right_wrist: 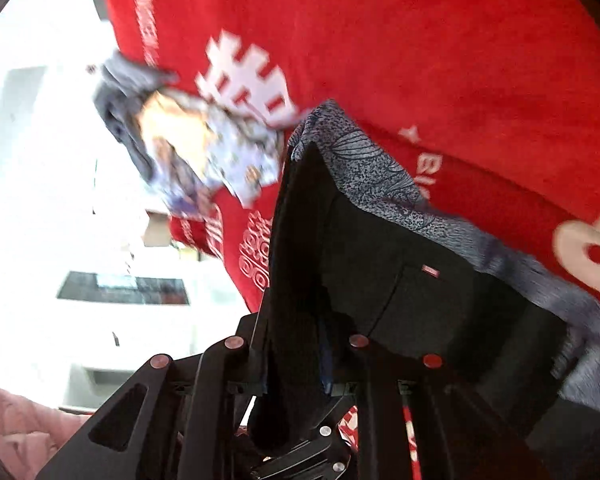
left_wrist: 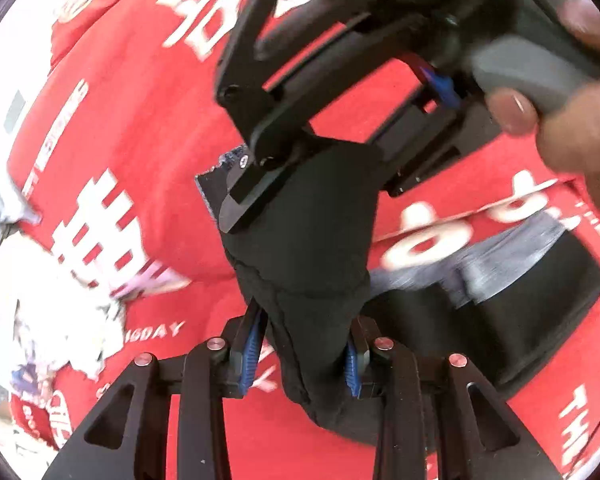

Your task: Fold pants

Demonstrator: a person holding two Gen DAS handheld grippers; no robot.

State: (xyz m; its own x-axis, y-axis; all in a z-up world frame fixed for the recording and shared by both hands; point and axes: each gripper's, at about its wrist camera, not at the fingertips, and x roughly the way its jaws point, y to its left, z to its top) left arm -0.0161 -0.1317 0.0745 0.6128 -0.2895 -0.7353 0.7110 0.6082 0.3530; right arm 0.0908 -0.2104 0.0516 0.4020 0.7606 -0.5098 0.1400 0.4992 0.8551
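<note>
Left wrist view: the left gripper point(left_wrist: 300, 356), black with blue ribbed pads, pinches a bunched fold of the black fabric pants point(left_wrist: 312, 240), which rise from between its fingers up toward the right gripper point(left_wrist: 240, 196); that second black tool, held in a person's hand point(left_wrist: 560, 120), reaches in from the upper right and its tip meets the same dark cloth; a grey patterned lining edge point(left_wrist: 500, 256) of the garment trails to the right over the red printed cloth with white lettering point(left_wrist: 140, 140) that covers the surface; a heap of pale mixed clothing point(left_wrist: 40, 288) lies at the left. Right wrist view: the right gripper point(right_wrist: 300, 364) has its jaws drawn in on a hanging fold of the pants point(right_wrist: 380, 272); the patterned lining point(right_wrist: 364, 164) runs along the upper edge; everything is motion-blurred.
</note>
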